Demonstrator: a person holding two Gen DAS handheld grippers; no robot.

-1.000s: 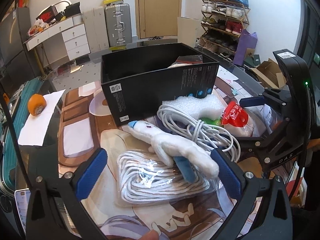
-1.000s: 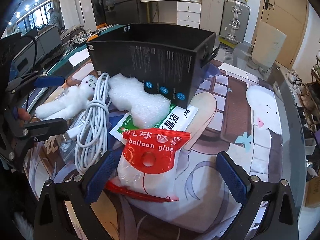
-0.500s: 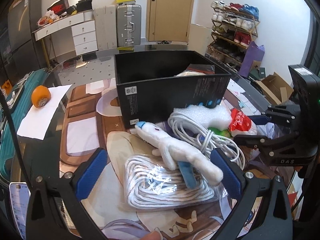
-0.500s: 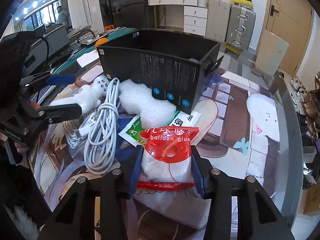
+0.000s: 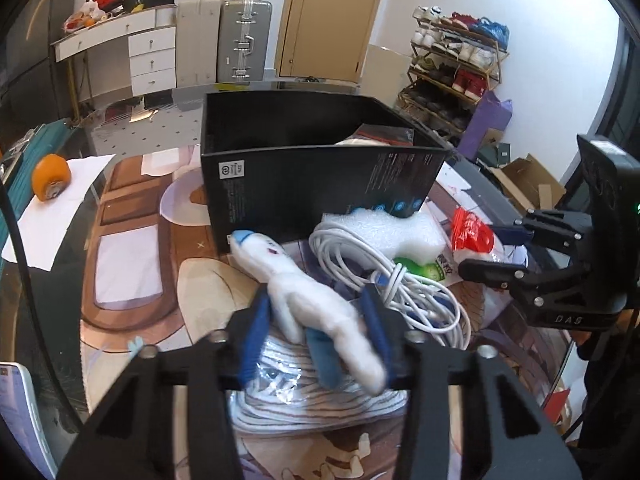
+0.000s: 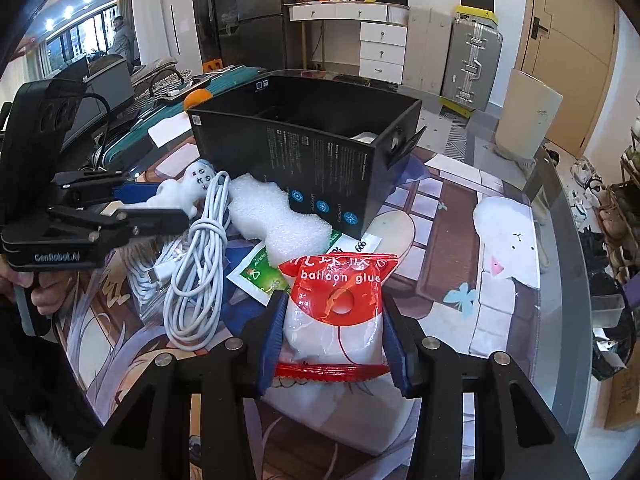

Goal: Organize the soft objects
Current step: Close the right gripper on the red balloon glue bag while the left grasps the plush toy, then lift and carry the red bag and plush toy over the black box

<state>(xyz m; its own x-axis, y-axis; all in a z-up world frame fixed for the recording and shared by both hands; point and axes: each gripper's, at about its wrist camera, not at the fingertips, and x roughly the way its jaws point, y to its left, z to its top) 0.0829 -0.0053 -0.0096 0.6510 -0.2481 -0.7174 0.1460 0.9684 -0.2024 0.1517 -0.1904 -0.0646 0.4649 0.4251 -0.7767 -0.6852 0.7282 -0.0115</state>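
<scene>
Blue-padded fingers (image 5: 251,334) of the left gripper (image 5: 316,332) are closing around the white plush toy (image 5: 308,300) before the black cardboard box (image 5: 320,184); the right gripper (image 6: 334,338) clamps the red-and-clear balloon-glue bag (image 6: 338,308) on the table.

Each camera is riding its own gripper, peering down along the fingers, close over the worktop (image 6: 448,216). Both views are sharing the black box (image 5: 320,184) ahead and the white cable (image 6: 200,264) between the grippers.
</scene>
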